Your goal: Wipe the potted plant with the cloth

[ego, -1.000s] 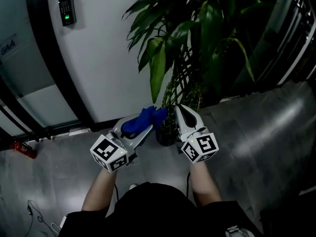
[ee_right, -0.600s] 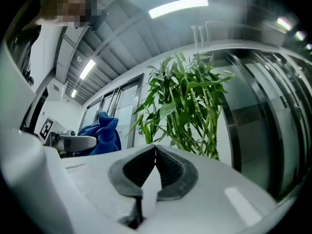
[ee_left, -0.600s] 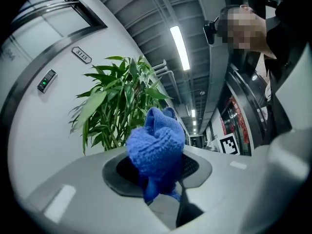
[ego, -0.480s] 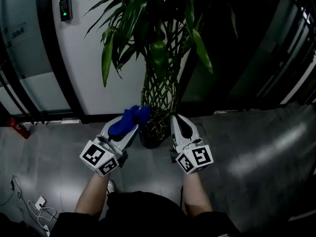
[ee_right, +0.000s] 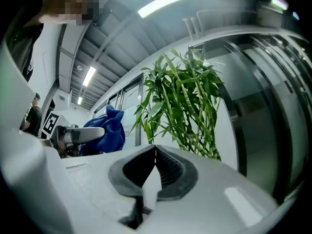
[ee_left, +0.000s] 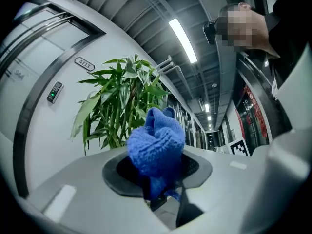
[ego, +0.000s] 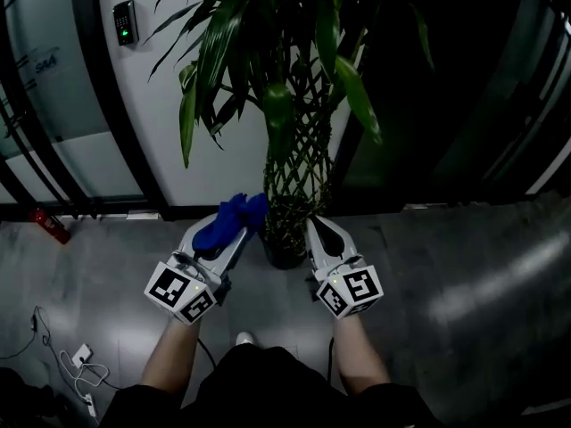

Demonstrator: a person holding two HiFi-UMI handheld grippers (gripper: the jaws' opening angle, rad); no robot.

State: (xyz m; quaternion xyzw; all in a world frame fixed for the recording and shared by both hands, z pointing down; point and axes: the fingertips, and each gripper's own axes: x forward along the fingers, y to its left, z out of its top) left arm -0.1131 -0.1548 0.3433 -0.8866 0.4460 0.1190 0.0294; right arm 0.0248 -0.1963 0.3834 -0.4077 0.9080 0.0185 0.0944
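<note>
At the far left, a card reader (ego: 126, 22) with a green light sits on the white wall, and loose cables (ego: 76, 364) lie on the grey, glossy floor below it. My left gripper (ego: 234, 232) is clenched on the cloth (ego: 230, 219), a blue, nubby knit bunched into a soft lump that bulges out past the 2 jaws. It is held just left of the potted plant (ego: 290, 105), near the base of the stems and not touching any leaf that I can see. The pot (ego: 284, 255) is dark and round, and it holds slim stems (ego: 299, 172) woven into an open lattice tube, topped by long, pointed, glossy green leaves. On the right of the pot, my right gripper (ego: 314, 226) has its ribbed jaws pressed together with nothing between them.
</note>
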